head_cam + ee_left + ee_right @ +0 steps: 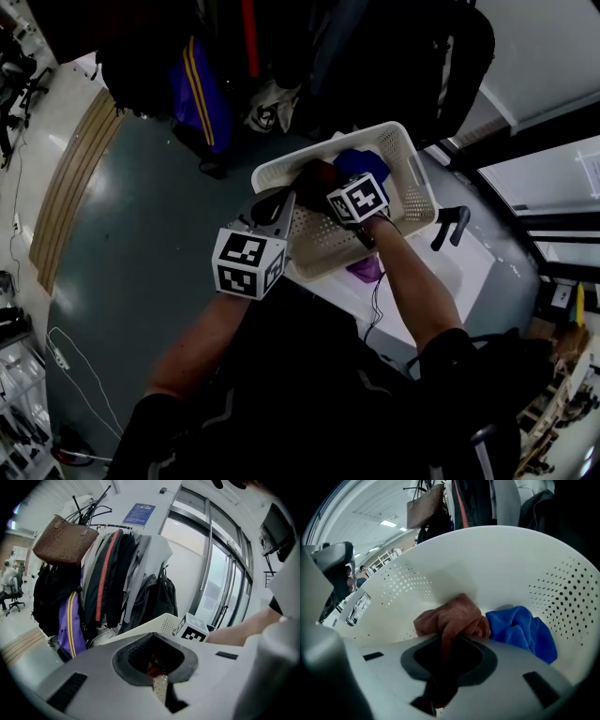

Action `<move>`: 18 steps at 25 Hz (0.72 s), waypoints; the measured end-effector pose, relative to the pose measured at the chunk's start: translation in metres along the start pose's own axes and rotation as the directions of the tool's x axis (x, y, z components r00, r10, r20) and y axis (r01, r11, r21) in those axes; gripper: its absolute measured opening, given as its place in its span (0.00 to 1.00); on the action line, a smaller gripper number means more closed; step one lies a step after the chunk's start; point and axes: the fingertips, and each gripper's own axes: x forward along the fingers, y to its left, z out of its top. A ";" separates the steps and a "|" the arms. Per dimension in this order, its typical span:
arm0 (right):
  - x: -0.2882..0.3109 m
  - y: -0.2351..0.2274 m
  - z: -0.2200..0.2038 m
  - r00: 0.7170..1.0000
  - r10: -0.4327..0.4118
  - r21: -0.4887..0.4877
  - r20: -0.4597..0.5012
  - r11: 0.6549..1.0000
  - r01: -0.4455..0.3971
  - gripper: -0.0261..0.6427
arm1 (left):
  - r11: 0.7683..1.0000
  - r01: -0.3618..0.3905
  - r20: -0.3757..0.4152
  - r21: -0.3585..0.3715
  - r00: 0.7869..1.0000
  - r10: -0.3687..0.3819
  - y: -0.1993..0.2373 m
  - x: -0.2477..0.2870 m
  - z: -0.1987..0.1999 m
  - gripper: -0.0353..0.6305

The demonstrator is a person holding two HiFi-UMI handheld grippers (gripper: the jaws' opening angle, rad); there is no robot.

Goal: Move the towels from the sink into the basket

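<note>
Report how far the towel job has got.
Done: a blue towel lies in the basket. In hand: the right tongs grip a brown towel that is inside the basket, while the left tongs pinch its wall. Left: release it; a purple towel shows below the basket, not yet moved.

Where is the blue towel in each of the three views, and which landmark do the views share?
Head view: the blue towel is above the centre, inside the white basket.
Left gripper view: not in it.
Right gripper view: the towel is right of centre, beside the red-brown towel.
Shared landmark: the white basket's perforated wall, in all three views.
</note>
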 end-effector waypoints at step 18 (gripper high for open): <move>-0.049 0.003 0.029 0.981 0.002 0.078 0.194 0.997 -0.017 0.29 | 0.998 0.052 0.052 0.029 0.997 -0.053 -0.027 -0.021 0.028 0.06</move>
